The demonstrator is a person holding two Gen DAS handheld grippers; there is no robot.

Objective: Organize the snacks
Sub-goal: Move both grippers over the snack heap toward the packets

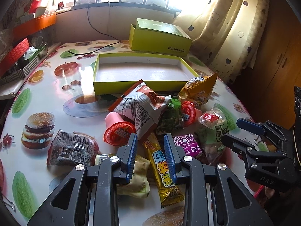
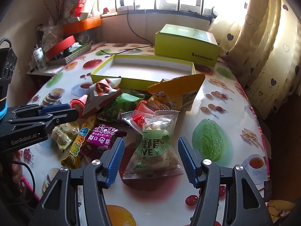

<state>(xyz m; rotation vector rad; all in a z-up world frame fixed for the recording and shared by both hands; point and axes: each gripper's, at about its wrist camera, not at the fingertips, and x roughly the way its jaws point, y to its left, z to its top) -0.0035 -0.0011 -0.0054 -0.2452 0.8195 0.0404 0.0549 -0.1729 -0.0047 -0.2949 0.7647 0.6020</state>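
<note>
A heap of snacks is seen on the desk [image 1: 43, 86], which is covered by a cloth printed with fruit and burgers. Behind the heap an open tray [image 1: 143, 71] with yellow-green walls is set, and a closed green box [image 1: 160, 35] is placed beyond it, near the curtain.

The left hand-held gripper [image 1: 150, 150] is held over the near side of the heap with its jaws apart by a narrow gap. A long yellow snack bar [image 1: 161, 171] is seen in that gap, lying lengthwise between the blue pads [image 1: 131, 154]; whether the pads press on it cannot be told. A red-lidded jelly cup [image 1: 118, 131] is found just left of the left pad, and a purple packet [image 1: 188, 146] just right of the right one.

The right hand-held gripper [image 2: 150, 160] is held wide open above a clear packet with a green label [image 2: 154, 150]. The packet is seen lying flat on the desk between the two fingers [image 2: 114, 160], with clear space on either side, so nothing is gripped. An orange-yellow bag [image 2: 178, 92] is seen beyond it, leaning near the tray.
</note>
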